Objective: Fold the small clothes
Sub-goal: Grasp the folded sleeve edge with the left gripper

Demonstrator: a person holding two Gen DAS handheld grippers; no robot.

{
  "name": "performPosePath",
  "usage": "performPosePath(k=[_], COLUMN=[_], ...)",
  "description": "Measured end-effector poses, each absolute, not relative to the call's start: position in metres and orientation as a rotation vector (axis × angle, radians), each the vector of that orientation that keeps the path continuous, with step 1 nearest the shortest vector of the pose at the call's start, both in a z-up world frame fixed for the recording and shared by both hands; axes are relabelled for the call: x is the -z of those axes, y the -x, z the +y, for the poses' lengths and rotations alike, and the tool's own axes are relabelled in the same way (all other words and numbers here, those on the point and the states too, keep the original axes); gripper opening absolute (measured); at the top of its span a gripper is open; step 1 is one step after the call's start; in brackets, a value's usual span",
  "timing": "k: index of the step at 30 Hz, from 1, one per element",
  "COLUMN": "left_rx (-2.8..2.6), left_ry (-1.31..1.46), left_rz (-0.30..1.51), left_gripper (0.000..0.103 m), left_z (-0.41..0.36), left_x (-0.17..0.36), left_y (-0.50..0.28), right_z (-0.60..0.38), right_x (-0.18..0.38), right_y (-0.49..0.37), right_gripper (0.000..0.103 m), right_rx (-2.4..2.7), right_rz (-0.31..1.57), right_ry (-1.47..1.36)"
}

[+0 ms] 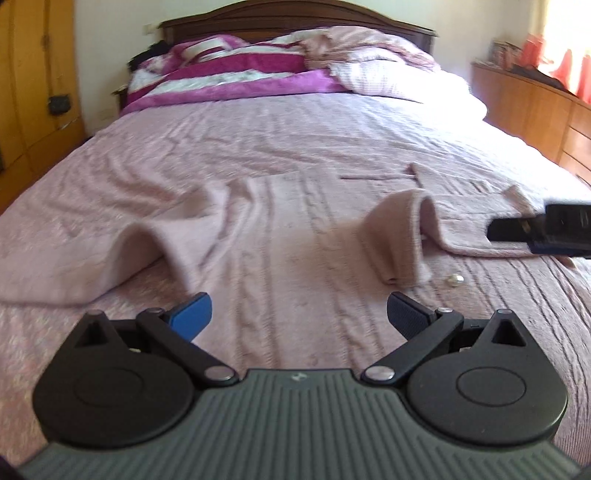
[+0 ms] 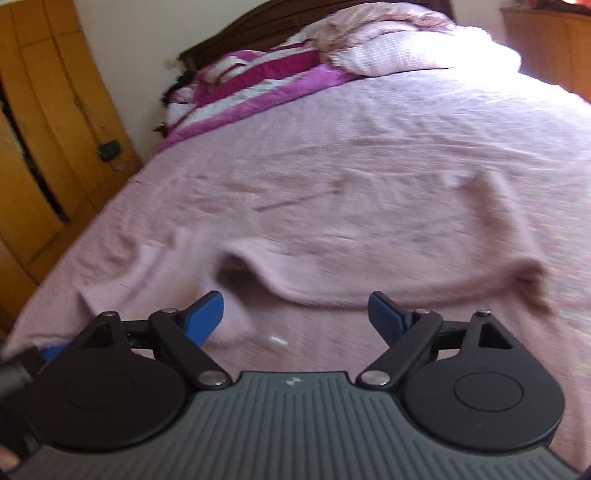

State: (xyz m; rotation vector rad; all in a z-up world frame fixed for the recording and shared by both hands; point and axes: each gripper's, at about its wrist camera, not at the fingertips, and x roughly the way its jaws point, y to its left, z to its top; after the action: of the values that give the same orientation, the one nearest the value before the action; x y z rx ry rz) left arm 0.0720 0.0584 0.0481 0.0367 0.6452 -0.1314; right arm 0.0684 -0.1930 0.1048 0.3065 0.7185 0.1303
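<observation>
While the pink garment (image 1: 258,229) lies spread on the bed (image 1: 258,125), the left claw (image 1: 297,314) hovers near its near edge, jaws apart, empty; the right claw (image 2: 295,314) likewise stands open, gripping nothing; a small pearl-like bead (image 1: 455,280) rests just beside the right fold.

Pink-covered bed (image 1: 258,122), dark headboard (image 1: 295,14) — wooden wardrobe (image 1: 33,85), sunlit dresser (image 1: 535,110).

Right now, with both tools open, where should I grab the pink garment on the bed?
Take the pink garment at its raised, arched fold, coming from the near side with the left tool. The fold stands up off the bedspread, so one finger can slide under the lifted edge; elsewhere it lies flat.
</observation>
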Motion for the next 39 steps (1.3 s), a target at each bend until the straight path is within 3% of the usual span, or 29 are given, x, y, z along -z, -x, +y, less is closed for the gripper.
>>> performPosePath(k=[8, 25, 37, 39], left_rx=[0.229, 0.263, 0.3, 0.304], left_ry=[-0.077, -0.262, -0.36, -0.34], left_rz=[0.663, 0.658, 0.634, 0.654], left_gripper=[0.103, 0.103, 0.096, 0.089], left_z=[0.036, -0.007, -0.02, -0.019], left_x=[-0.046, -0.027, -0.013, -0.012], left_y=[-0.093, -0.125, -0.137, -0.14], right_z=[-0.249, -0.268, -0.264, -0.267], right_x=[-0.086, -0.067, -0.06, -0.06], right_y=[-0.027, 0.003, 0.005, 0.005], right_gripper=[0.093, 0.094, 0.096, 0.096], right_rx=[0.039, 0.08, 0.068, 0.076], right_rz=[0.739, 0.799, 0.797, 0.785], right_ry=[-0.398, -0.28, -0.267, -0.287])
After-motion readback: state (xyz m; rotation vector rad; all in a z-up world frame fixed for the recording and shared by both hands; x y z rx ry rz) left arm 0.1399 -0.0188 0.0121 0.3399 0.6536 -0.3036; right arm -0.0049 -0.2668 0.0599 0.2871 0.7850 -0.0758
